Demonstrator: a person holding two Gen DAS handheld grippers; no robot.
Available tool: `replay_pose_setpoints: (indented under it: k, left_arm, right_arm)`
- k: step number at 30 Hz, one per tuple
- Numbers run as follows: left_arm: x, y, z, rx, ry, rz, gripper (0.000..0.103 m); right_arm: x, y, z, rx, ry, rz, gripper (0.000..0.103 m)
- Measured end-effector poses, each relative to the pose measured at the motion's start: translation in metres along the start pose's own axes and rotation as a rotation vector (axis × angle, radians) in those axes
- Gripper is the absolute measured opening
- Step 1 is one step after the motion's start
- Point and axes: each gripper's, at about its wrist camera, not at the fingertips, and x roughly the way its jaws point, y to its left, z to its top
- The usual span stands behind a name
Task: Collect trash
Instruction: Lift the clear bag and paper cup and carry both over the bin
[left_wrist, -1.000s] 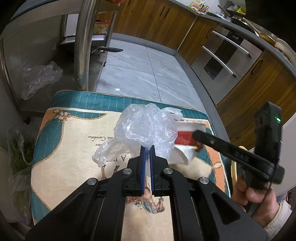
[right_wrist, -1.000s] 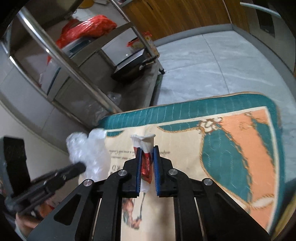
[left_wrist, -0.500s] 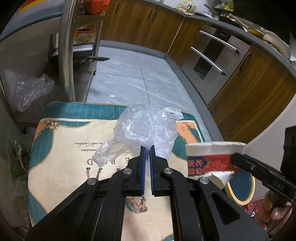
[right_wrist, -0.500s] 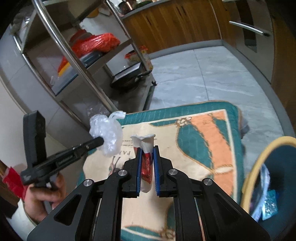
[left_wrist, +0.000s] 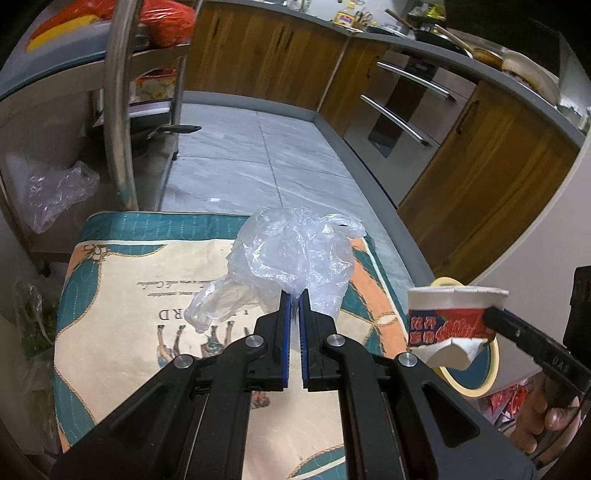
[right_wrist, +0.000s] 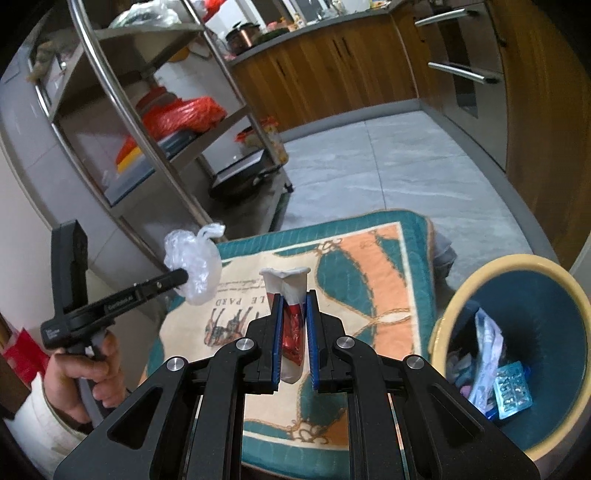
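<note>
The left gripper (left_wrist: 292, 295) is pinched tight on a crumpled clear plastic bag (left_wrist: 291, 251), which hangs above the patterned rug (left_wrist: 122, 295). The right gripper (right_wrist: 293, 306) is closed narrow on a squashed paper cup (right_wrist: 286, 284) with a red printed band, held off the floor just left of the bin (right_wrist: 454, 295). The bin stands at the right edge of the rug, and some wrappers and a blister pack (right_wrist: 511, 389) lie inside it.

The bag looks almost weightless, soft and slippery. It has no shape of its own, so it probably billows and may cling to the pads when let go. The grip sits on a gathered fold near the bottom of the bunch, which seems a sound place: a bunched fold gives the pads some thickness, while a single layer could slide out.

The cup is light too, but stiffer. Its wall is already flattened between the pads and its base is torn open. Thin card like this creases rather than breaks, so a firm squeeze across the flattened body, as now, should do no harm. The rolled rim is the strongest part, though it gives the pads less to bear on.

Both pieces are so light that they may drift sideways when dropped, so release is best made directly over the bin's mouth.
</note>
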Motion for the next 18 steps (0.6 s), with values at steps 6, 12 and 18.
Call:
replay_pose_setpoints:
  k: [6, 12, 18]
  left_arm:
    - [0.007, -0.023, -0.005, 0.04, 0.018, -0.024, 0.004]
    - [0.014, -0.05, -0.01, 0.075, 0.031, -0.07, 0.004]
    - [0.022, -0.081, -0.015, 0.123, 0.053, -0.12, 0.004]
  right_arm:
    - [-0.02, -0.02, -0.002, 0.042, -0.053, -0.013, 0.013]
    - [-0.038, -0.034, -0.005, 0.052, -0.089, -0.036, 0.013]
    - [-0.051, -0.048, -0.009, 0.067, -0.107, -0.069, 0.013]
